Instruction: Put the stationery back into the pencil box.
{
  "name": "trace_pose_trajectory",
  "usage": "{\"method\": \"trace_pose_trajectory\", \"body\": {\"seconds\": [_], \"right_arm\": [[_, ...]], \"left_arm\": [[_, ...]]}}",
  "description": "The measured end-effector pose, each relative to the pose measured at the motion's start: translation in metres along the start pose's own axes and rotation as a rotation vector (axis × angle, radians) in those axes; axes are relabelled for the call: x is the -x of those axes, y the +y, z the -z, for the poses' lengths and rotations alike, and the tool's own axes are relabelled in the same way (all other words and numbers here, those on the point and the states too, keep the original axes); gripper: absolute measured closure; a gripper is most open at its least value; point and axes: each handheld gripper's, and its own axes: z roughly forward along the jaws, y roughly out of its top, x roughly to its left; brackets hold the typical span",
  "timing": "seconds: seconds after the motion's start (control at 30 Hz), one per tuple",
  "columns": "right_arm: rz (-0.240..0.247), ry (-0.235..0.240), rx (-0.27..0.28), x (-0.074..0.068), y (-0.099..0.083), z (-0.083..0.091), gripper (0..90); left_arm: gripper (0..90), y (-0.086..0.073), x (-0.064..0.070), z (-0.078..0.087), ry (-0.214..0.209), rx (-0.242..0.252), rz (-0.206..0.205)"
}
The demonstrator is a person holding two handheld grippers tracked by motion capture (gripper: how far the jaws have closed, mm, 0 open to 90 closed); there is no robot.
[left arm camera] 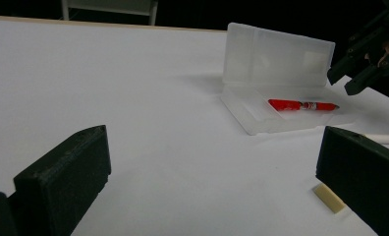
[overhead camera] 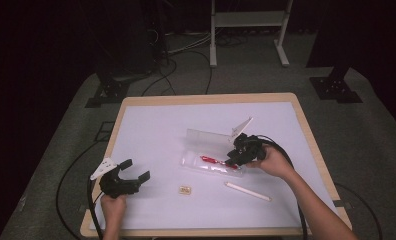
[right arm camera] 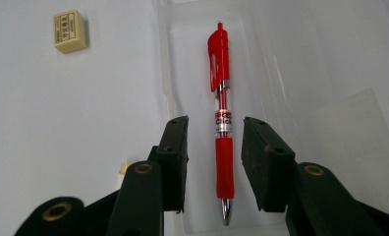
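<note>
A clear plastic case lies open mid-table, its lid standing upright behind its tray. A red pen rests in the tray, with its clip end away from my right gripper. That gripper is open and lowered over the tray. Its jaws straddle the pen near the grip, with a gap on each side. My left gripper is open near the table's front left, well apart from the case and with nothing in it. From there I see the pen and the right gripper beyond it.
A small beige eraser lies in front of the case; a white pencil-like stick lies to its right. The table has a white top and a wooden rim. Cables and stand legs are on the floor behind.
</note>
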Motion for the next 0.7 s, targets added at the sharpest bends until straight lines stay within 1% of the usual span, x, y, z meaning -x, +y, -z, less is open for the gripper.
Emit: {"method": "trace_pose_trajectory", "body": {"seconds": [0.1, 0.13, 0.2, 0.33, 0.37, 0.47, 0.5, 0.53, 0.63, 0.67, 0.7], "right_arm": [[-0.006, 0.002, 0.016, -0.002, -0.003, 0.004, 59.5], [-0.015, 0.008, 0.018, -0.003, -0.004, 0.005, 58.5], [-0.013, 0.008, 0.021, -0.004, -0.006, 0.006, 57.4], [-0.030, 0.011, 0.022, -0.007, -0.011, 0.007, 55.0], [-0.021, 0.011, 0.024, -0.007, -0.012, 0.007, 54.2], [-0.023, 0.011, 0.033, -0.008, -0.015, 0.009, 53.2], [-0.032, 0.012, 0.033, -0.009, -0.015, 0.010, 52.3], [-0.027, 0.013, 0.035, -0.010, -0.016, 0.010, 51.6], [-0.033, 0.012, 0.038, -0.012, -0.018, 0.012, 49.6], [-0.026, 0.013, 0.042, -0.013, -0.020, 0.012, 49.2], [-0.035, 0.013, 0.044, -0.014, -0.020, 0.013, 48.7]], "left_arm": [[0.0, 0.000, 0.000, 0.000, -0.001, -0.003, -0.004], [0.0, 0.000, 0.000, 0.000, -0.001, -0.004, -0.006], [0.0, 0.000, 0.001, 0.000, -0.001, -0.004, -0.007], [0.0, 0.000, 0.001, 0.000, -0.001, -0.003, -0.006], [0.0, 0.000, 0.001, 0.000, -0.002, -0.002, -0.006], [0.0, 0.000, 0.000, 0.000, -0.001, -0.004, -0.007], [0.0, 0.000, 0.000, 0.000, -0.001, -0.003, -0.005], [0.0, 0.000, 0.000, 0.000, -0.001, -0.003, -0.006], [0.0, 0.000, 0.001, 0.000, -0.001, -0.003, -0.007], [0.0, 0.000, 0.001, 0.000, -0.001, -0.004, -0.007], [0.0, 0.000, 0.001, 0.000, -0.002, -0.002, -0.009]]}}
